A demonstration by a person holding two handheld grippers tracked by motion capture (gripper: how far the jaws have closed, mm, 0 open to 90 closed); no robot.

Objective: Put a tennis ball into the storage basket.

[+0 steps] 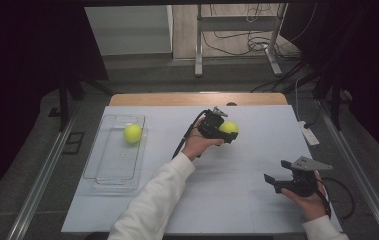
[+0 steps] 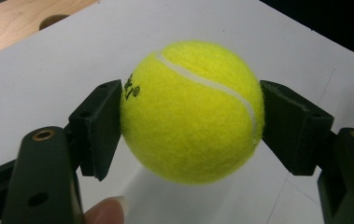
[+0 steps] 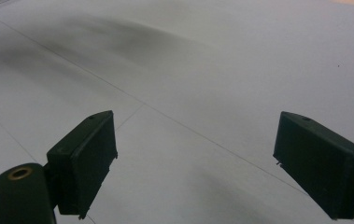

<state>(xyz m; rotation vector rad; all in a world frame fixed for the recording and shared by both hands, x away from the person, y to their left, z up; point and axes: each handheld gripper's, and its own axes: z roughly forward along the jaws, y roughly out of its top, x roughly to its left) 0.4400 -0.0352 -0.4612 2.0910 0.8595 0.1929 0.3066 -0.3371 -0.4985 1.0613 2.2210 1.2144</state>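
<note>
Held ball [image 2: 191,112]: nearest; clamped in left gripper [image 2: 191,116], off the bench [image 1: 237,170], near its far middle.
Look: yellow felt, white seam, black print.
Balls: two; second [image 1: 132,133] in clear tray [image 1: 108,176], left.
Right gripper [image 3: 195,163]: wide, nothing between.

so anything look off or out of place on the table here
Nothing stands out. One tennis ball sits in the clear tray, the left gripper clamps the other ball squarely, and nothing looks spilled or damaged.

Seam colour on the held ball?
White seam on the yellow-green tennis ball; clearest in the left gripper view.
</note>
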